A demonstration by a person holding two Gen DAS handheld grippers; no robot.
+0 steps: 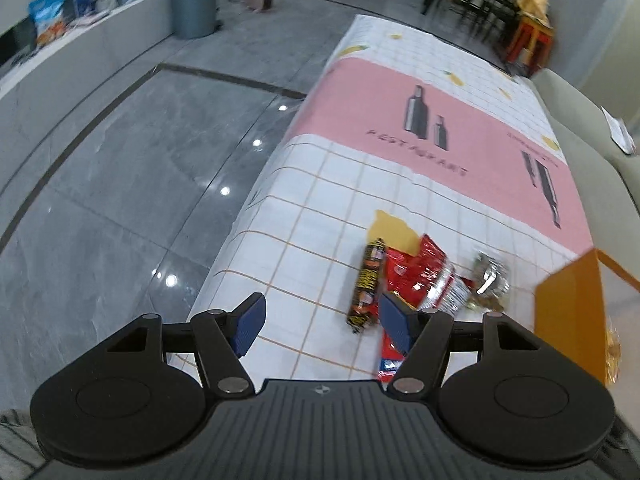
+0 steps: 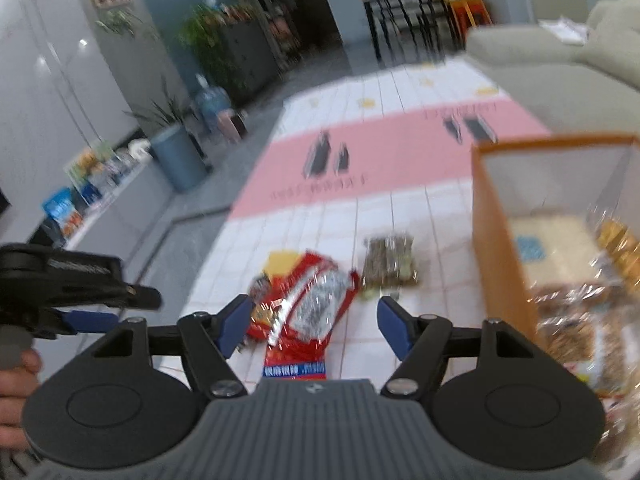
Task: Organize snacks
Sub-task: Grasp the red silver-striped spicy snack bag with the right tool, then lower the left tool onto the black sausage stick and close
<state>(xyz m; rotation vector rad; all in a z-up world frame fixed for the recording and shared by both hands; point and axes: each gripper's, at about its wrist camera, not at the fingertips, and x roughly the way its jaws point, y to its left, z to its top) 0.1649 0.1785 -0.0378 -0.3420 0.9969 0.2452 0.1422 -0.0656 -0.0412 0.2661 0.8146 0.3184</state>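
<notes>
Both tools gaping, holding nothing: left tool (image 1: 320,322), right tool (image 2: 312,322) poised over loose snacks on counter (image 1: 320,184); red packet (image 2: 310,304) nearest, orange box (image 2: 500,240) alongside, seemingly part-filled (blurred)

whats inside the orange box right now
In the right wrist view the orange box already holds several clear-wrapped snacks over a pale packet near the bottom. Blur hides what kinds they are, and the near corner runs out of frame.

snacks (image 1: 416,280) crowd the table's near end beside the orange box (image 1: 572,312); the pink band (image 1: 440,120) beyond lies bare.
</notes>
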